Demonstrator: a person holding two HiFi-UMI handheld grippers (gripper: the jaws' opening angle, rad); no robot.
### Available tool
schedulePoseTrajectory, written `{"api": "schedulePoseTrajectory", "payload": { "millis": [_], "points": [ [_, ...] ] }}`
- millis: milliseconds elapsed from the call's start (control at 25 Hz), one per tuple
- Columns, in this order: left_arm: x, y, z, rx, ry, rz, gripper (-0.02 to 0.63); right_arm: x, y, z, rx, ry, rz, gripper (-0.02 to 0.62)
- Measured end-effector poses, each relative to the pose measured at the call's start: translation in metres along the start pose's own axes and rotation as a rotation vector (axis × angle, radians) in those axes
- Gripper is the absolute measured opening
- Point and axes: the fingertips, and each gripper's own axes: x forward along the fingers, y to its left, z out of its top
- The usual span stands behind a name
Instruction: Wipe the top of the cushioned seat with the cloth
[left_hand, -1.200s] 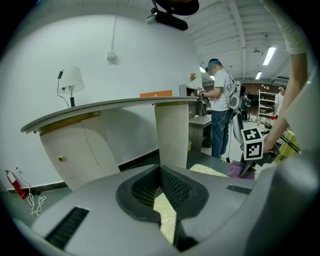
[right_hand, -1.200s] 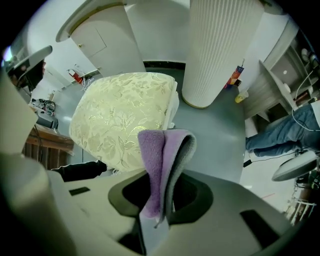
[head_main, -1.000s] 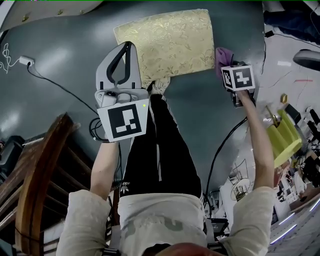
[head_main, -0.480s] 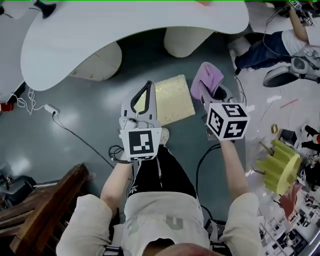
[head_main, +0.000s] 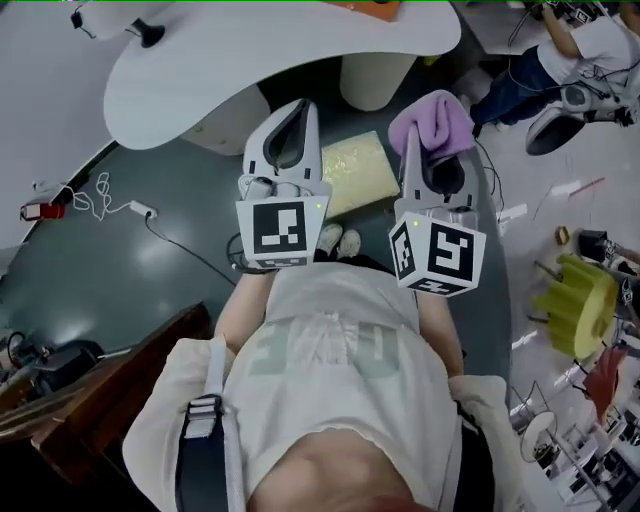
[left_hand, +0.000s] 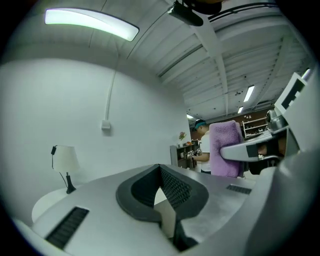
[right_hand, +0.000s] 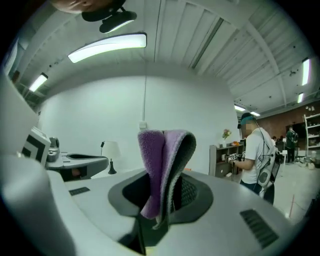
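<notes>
- The person's pale shirt (head_main: 330, 340) filled the bottom centre of the head view, with a grey webbing strap (head_main: 204, 425) at lower left.
- At mid-frame left, the left gripper (head_main: 301, 108) was a smooth grey plastic wedge. Its black ribbed pads met at the tips with nothing between them.
- At mid-frame right, the right gripper (head_main: 414, 140) had its jaws clamped on the cloth (head_main: 434, 120).
- The cloth was purple, fuzzy terry, folded double. It stood up out of the jaws in a rounded hump.
- The right gripper view faced a white wall and ceiling lights, so the cloth was held up in the air, off the seat.
- Two light shoes (head_main: 338, 240) showed in the gap between the grippers.
- Just above them lay the seat (head_main: 355, 172), a squarish pale-yellow cushion with a faint woven pattern. It lay flat on the floor (head_main: 120, 290), upper centre, between the two grippers.
- The floor was dark grey and glossy; a thin cable (head_main: 190, 255) curled across it at left.
- A dark wooden chair (head_main: 110, 385) stood at lower left.
- Along the top edge was a smooth white table (head_main: 230, 60) with a curved edge and round bases.
</notes>
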Motion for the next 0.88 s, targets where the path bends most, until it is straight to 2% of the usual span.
{"api": "schedulePoseTrajectory", "payload": {
  "millis": [120, 240, 640, 880],
  "points": [
    [-0.014, -0.016, 0.006, 0.022, -0.019, -0.025, 0.008, -0.022, 0.007, -0.001, -0.034, -0.017, 0.011, 0.097],
    [-0.021, -0.023, 0.000, 0.019, -0.002, -0.026, 0.006, -0.029, 0.015, -0.011, -0.030, 0.009, 0.026, 0.097],
    [-0.025, -0.024, -0.013, 0.017, 0.053, -0.012, 0.008, -0.034, 0.021, -0.018, -0.037, 0.018, 0.054, 0.097],
    [-0.025, -0.022, -0.013, 0.017, 0.054, -0.016, 0.008, -0.036, 0.028, -0.024, -0.043, 0.034, 0.068, 0.097]
  ]
}}
